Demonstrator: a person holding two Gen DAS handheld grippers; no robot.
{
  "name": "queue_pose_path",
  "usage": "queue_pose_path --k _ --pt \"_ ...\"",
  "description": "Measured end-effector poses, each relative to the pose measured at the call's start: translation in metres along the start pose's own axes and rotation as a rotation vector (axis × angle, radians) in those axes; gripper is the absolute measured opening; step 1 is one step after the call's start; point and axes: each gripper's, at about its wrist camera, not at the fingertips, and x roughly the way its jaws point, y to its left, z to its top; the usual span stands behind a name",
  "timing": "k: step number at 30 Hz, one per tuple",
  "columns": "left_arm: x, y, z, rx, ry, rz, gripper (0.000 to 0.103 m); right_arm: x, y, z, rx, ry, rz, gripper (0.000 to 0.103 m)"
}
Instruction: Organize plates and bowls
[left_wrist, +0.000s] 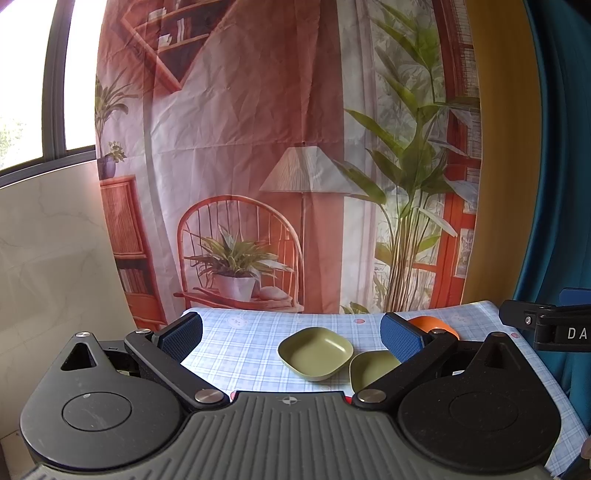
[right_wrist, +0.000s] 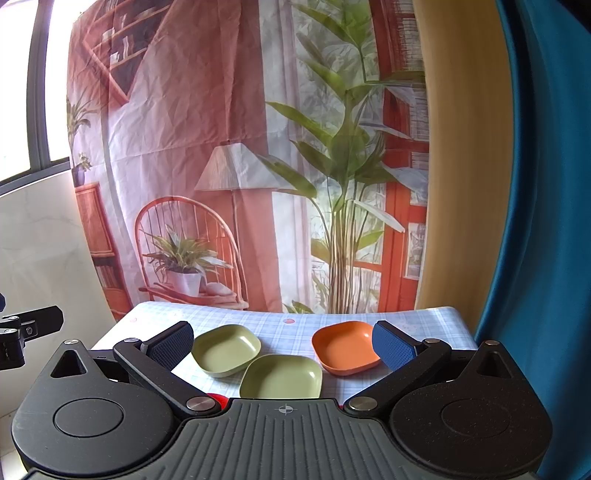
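Observation:
Two olive-green square bowls and one orange square bowl sit on a table with a blue checked cloth (right_wrist: 280, 325). In the right wrist view the far green bowl (right_wrist: 226, 349) is left, the near green bowl (right_wrist: 280, 376) centre, the orange bowl (right_wrist: 345, 347) right. In the left wrist view the far green bowl (left_wrist: 314, 352) is centre, the near green bowl (left_wrist: 371, 369) and the orange bowl (left_wrist: 430, 322) are partly hidden by my right finger. My left gripper (left_wrist: 291, 338) is open and empty above the table's near side. My right gripper (right_wrist: 282, 349) is open and empty.
A printed fabric backdrop (left_wrist: 277, 166) hangs behind the table. A blue curtain (right_wrist: 546, 221) hangs at the right, a marble wall (left_wrist: 48, 240) and window at the left. Something red (right_wrist: 218, 400) peeks out under the right gripper's body. The other gripper (left_wrist: 546, 328) shows at the right edge.

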Motion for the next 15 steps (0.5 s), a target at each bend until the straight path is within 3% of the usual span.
queue_pose_path --k 15 --pt "-0.0008 -0.0009 -0.0009 0.0 -0.002 -0.001 0.103 0.0008 -0.0001 -0.0002 0.0 -0.001 0.001 0.103"
